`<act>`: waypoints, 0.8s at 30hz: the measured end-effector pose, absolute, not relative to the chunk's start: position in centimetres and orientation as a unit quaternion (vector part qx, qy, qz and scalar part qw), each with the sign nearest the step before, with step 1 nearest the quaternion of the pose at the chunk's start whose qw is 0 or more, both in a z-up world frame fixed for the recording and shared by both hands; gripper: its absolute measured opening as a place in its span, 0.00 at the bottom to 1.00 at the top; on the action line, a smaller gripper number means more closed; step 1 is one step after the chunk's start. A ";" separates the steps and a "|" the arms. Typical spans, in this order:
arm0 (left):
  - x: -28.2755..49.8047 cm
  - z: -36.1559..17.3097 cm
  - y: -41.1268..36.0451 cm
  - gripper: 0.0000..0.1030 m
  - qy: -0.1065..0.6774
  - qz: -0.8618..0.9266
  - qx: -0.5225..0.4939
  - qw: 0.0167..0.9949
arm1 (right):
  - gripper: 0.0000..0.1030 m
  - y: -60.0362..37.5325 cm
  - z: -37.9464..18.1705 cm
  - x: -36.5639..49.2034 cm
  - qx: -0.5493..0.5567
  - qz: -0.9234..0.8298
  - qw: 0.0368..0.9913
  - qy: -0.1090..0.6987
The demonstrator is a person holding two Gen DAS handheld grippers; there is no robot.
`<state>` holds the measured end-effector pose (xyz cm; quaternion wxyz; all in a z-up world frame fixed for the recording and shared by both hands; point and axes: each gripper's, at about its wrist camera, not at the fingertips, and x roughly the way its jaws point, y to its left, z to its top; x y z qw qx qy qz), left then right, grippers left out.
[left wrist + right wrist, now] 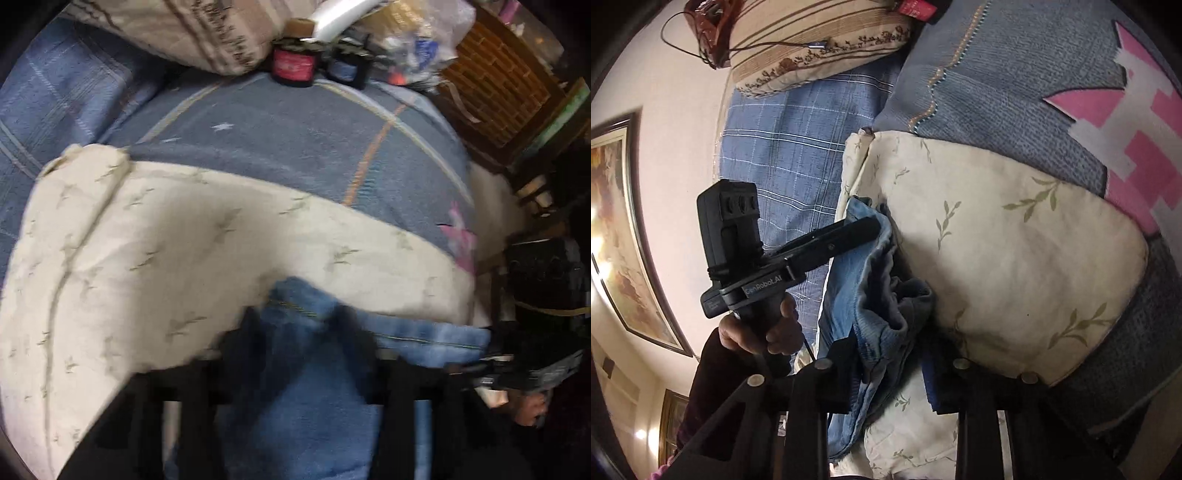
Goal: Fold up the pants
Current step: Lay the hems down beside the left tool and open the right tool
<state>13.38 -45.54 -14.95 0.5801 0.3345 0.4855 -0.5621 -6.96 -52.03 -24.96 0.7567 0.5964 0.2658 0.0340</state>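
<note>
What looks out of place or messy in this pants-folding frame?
The jeans hang bunched and twisted between both claws rather than lying flat on the cream leaf-print quilt. Two jars and a plastic bag clutter the far side of the bed.

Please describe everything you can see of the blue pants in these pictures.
The pants are light blue denim with pale stitching along a hem or seam. They are bunched and hanging, not yet folded flat, with a darker grey-blue inner side showing in the right wrist view. They hang in front of a cream quilt with a leaf print. The left gripper and the right gripper each have cloth between their fingers; the left wrist view is blurred, so finer details are unclear.
</note>
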 end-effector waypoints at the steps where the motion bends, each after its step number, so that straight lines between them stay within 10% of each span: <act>1: 13.1 -14.9 -45.5 0.36 0.479 -0.564 0.340 0.581 | 0.22 -51.9 -24.8 -6.8 0.590 0.029 0.761 0.268; 24: 15.0 -4.7 -36.6 0.09 0.396 -0.628 0.213 0.635 | 0.13 -45.0 -12.4 -5.5 0.376 0.004 0.891 0.256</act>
